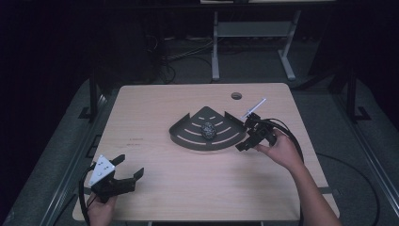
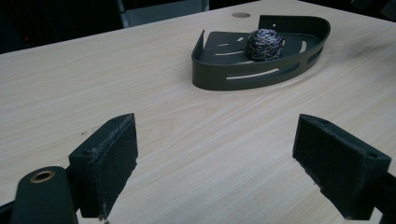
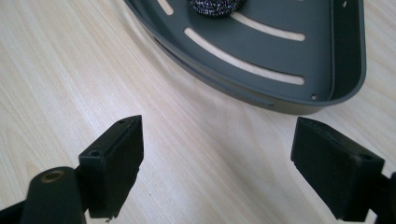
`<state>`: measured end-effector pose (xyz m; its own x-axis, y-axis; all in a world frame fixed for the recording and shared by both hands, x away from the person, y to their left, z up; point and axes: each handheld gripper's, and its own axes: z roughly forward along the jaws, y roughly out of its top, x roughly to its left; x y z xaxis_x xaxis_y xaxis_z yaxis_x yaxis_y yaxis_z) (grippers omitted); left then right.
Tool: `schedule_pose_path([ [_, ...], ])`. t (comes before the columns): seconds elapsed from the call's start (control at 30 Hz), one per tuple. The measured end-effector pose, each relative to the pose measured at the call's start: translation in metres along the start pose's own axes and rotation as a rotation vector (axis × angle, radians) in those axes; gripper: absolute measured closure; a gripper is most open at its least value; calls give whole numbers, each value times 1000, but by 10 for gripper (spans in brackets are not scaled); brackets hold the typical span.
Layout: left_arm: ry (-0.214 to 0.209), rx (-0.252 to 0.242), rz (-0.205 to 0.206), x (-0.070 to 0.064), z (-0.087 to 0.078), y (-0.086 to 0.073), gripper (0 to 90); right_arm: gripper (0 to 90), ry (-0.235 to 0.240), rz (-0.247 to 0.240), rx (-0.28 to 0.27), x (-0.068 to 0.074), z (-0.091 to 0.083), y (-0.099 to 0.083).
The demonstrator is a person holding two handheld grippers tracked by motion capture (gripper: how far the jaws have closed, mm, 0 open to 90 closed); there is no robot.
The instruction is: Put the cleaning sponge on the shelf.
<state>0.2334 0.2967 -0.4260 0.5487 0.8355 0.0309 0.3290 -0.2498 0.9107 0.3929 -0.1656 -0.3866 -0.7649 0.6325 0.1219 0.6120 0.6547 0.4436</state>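
In the high view, a dark quarter-round corner tray (image 1: 188, 134) sits at the middle of the pale wooden counter (image 1: 155, 106), with a speckled ball of yarn (image 1: 208, 129) resting inside it. The right claw (image 1: 246, 141) hovers just beside the tray's right corner, jaws apart and empty, held by the person's right hand (image 1: 277, 148). The left claw (image 1: 128, 170) sits near the counter's front left corner, well apart from the tray, jaws spread and holding nothing, in the left hand (image 1: 101, 207).

In the left gripper view, the left claw (image 2: 215, 163) stands wide open over bare wood. The corner tray (image 2: 247, 77) lies farther off, its slotted curved wall facing the camera, and the ball of yarn (image 2: 265, 44) rests on its floor near the back walls.

In the right gripper view, the right claw (image 3: 217, 161) is open wide with nothing between the jaws. The corner tray (image 3: 261, 51) lies just beyond the fingertips, close to the right-hand jaw, not touching. The ball of yarn (image 3: 215, 7) shows at the top edge, on the slotted floor.
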Motion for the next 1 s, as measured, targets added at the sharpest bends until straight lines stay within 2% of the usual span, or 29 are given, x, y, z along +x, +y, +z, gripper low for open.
schedule_pose_path([
  [1.0,1,4,7,-2,1,0,133,166,2,39,-20,-1,-2,-46],
])
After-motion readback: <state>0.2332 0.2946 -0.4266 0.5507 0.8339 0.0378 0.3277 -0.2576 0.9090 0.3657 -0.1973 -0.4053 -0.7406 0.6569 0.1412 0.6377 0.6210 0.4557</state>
